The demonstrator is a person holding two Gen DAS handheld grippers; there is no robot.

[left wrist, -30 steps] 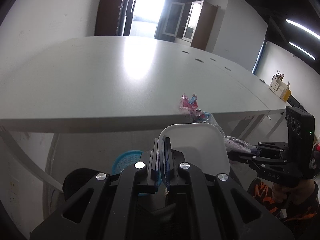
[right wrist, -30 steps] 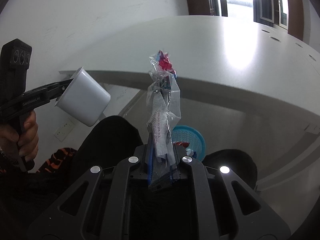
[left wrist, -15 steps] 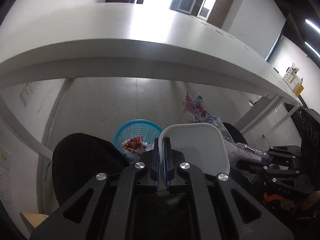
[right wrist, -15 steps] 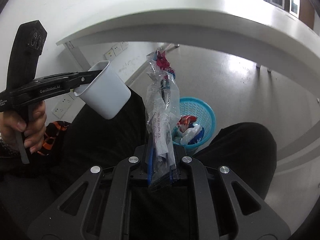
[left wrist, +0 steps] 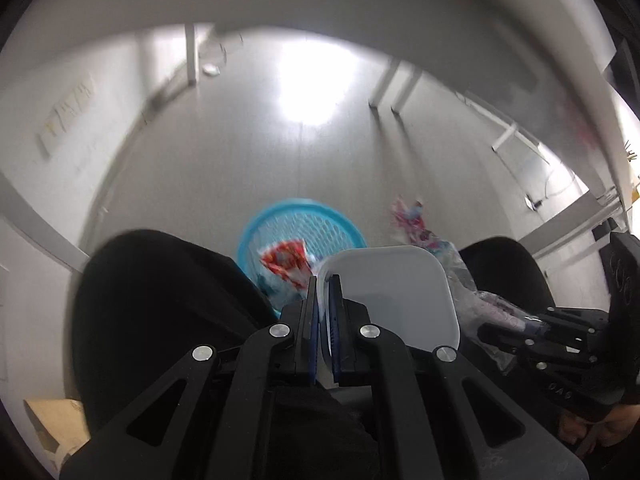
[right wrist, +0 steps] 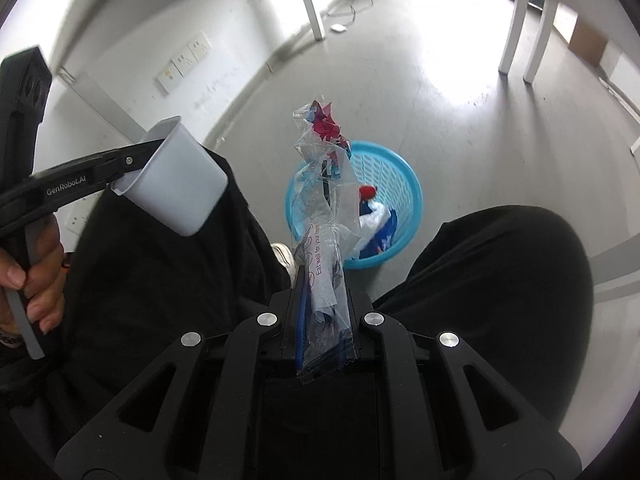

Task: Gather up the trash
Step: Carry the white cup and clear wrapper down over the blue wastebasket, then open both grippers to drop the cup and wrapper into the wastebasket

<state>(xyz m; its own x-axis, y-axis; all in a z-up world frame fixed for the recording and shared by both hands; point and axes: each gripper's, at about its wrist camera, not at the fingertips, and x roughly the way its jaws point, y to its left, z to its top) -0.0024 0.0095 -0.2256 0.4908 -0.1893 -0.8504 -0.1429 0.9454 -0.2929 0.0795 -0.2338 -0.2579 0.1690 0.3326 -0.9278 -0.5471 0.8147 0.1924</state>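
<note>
The blue mesh basket sits on the floor between the seated person's two dark-trousered knees, and everything about the next move is measured from it. It already holds some crumpled wrappers, red, white and blue.

The right gripper points steeply down, its jaws pinched on the lower end of a long clear plastic wrapper. The wrapper's long axis runs straight out from the fingers, and from the right wrist view its free, red-printed tip lies over the near rim of the basket. So the basket lies ahead of and below these jaws, almost in line with the wrapper itself. I judge this the nearer hand to a clean drop: a little further forward over the opening, then let go, and the wrapper should fall in lengthwise. Being light and stiff, it could catch the rim and tip out onto the floor.

The left gripper has its jaws pressed nearly together on the thin wall of a white plastic cup, gripping at the rim. In the right wrist view the cup hangs over the person's left knee, to the side of the basket and well apart from its opening, mouth tilted up toward the gripper. The left hand would need to swing the cup sideways toward the basket before releasing.

Both pieces of trash are held off the floor, above the basket's level, neither yet over its centre.
</note>
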